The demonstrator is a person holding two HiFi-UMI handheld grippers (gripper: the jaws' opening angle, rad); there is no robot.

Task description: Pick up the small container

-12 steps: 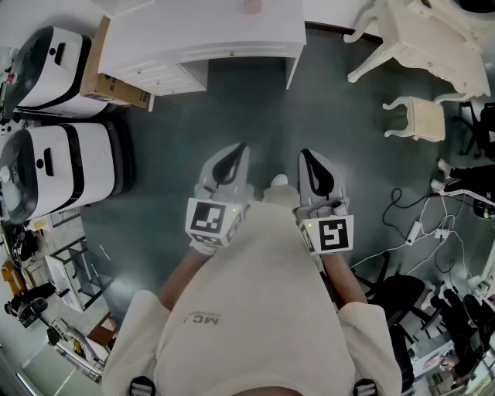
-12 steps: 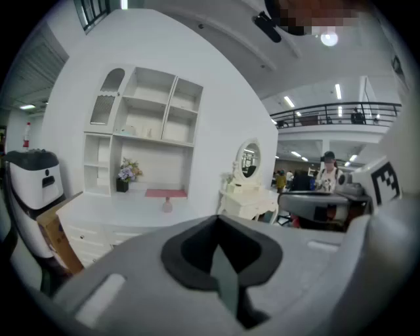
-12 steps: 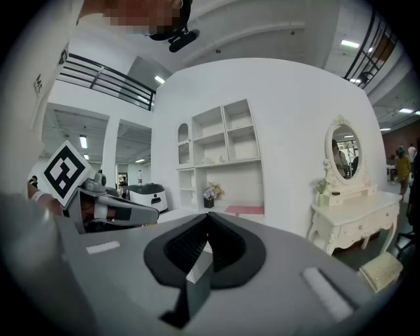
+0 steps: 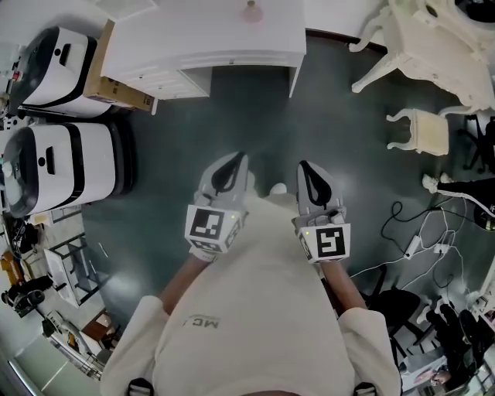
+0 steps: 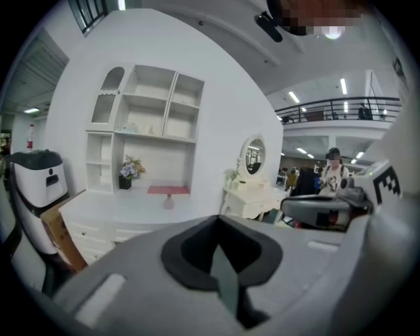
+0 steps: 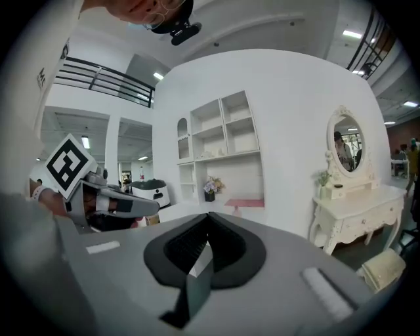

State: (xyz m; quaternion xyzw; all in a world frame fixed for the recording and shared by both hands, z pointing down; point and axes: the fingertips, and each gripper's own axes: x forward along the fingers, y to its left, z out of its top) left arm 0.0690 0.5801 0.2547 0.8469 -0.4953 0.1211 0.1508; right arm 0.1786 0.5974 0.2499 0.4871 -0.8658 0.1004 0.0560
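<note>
White desk [image 4: 232, 35] holds the small pink container [image 4: 251, 8], standing upright.

Bright, evenly lit; fisheye edges warped, dark

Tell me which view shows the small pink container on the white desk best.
The left gripper view: the small pink container shows side-on, whole, on the white desk. The right gripper view has it smaller. The head view catches only its top at the frame edge.
</note>
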